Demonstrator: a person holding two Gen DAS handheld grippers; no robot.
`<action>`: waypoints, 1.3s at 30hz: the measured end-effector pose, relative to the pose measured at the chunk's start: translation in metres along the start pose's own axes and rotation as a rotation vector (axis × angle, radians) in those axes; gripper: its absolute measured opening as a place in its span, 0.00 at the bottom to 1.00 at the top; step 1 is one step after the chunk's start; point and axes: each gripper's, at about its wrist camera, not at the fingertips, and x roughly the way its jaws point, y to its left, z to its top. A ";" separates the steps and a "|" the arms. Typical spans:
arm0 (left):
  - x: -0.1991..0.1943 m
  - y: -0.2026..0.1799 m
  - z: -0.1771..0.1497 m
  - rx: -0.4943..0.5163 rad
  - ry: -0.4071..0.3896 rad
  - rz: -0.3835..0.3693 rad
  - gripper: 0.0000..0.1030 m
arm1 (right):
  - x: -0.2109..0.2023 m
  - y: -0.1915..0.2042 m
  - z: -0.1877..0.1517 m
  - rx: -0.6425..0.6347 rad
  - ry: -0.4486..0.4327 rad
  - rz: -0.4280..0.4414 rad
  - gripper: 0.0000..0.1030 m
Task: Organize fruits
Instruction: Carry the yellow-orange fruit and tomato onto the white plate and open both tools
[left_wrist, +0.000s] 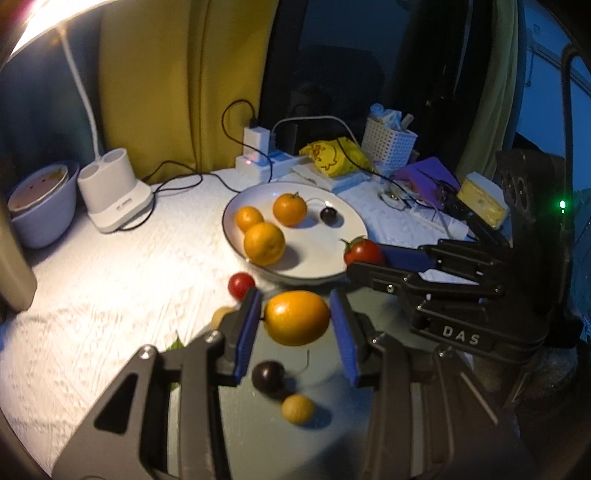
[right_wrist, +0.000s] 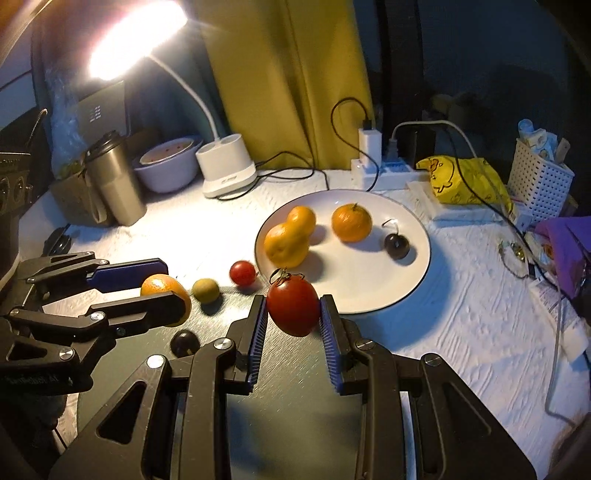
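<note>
The right gripper (right_wrist: 293, 314) is clamped on a red tomato (right_wrist: 293, 306), both blue pads pressed against its sides, the fruit held at the near rim of the white plate (right_wrist: 406, 291). The left wrist view shows the same tomato (left_wrist: 362, 252) at the tip of the right gripper's fingers, just over the plate's (left_wrist: 332, 266) edge. The left gripper (left_wrist: 297, 325) stands open around a mandarin (left_wrist: 296, 317), which sits between the blue pads with a gap visible on each side; from the right wrist view the mandarin (right_wrist: 166, 295) appears between the left gripper's (right_wrist: 162, 280) fingers, over the dark surface beside the white tablecloth (right_wrist: 461, 332). On the plate lie three more mandarins (right_wrist: 351, 223) and one dark cherry (right_wrist: 397, 245). Off the plate, near its left edge, rests a small red cherry tomato (right_wrist: 242, 273), with a yellowish-green round fruit (right_wrist: 205, 290) just beside it. Another dark cherry (left_wrist: 268, 376) and a small yellow fruit (left_wrist: 297, 408) lie on the dark surface below the left gripper's fingers.
</note>
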 end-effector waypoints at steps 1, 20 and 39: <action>0.003 0.000 0.003 0.002 -0.002 0.000 0.39 | 0.001 -0.003 0.002 0.001 -0.003 -0.002 0.30; 0.057 0.007 0.044 0.024 0.000 -0.015 0.39 | 0.026 -0.043 0.031 0.022 -0.038 -0.026 0.30; 0.102 0.013 0.057 0.018 0.029 -0.060 0.39 | 0.071 -0.066 0.036 0.059 0.012 -0.021 0.30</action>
